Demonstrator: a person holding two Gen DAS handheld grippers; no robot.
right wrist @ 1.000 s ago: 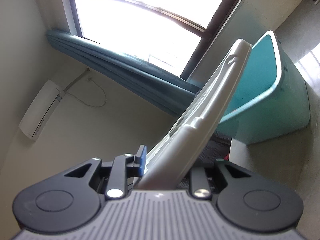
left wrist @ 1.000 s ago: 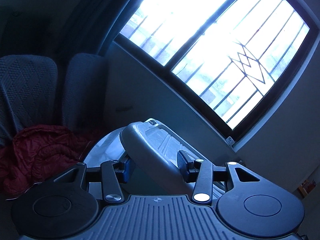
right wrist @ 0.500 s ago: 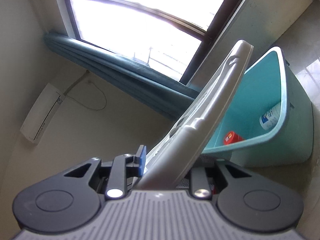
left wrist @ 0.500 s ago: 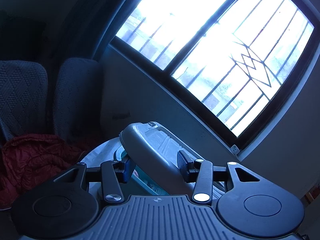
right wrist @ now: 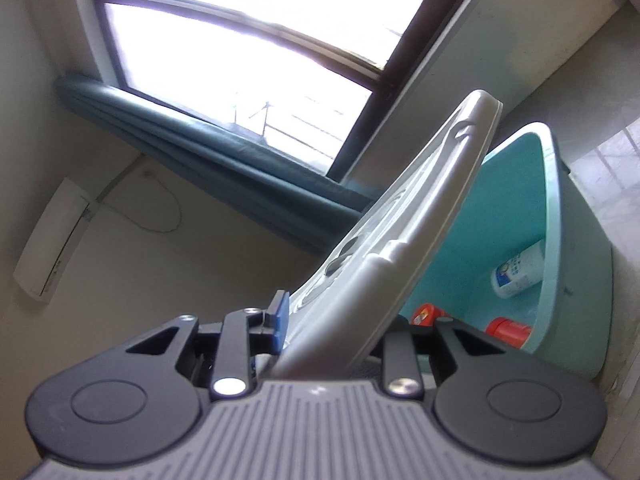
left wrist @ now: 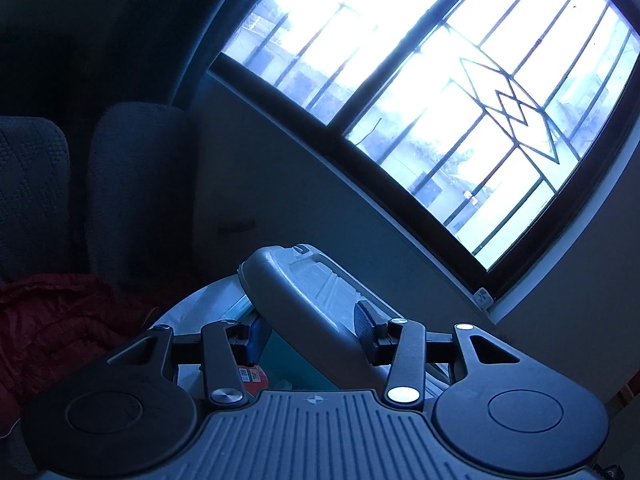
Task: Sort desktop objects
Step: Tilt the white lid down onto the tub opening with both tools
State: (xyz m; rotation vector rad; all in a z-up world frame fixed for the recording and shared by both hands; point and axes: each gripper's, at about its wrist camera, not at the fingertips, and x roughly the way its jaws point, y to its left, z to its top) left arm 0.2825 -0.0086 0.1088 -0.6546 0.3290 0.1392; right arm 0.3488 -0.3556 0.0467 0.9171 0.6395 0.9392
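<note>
While my left gripper clamps one edge of the grey lid, I keep that grip firm and level. My right gripper has the opposite edge between its jaws, which are opening, so I should ease off only once the lid sits square over the teal bin, which holds a white bottle and red-capped items.
</note>
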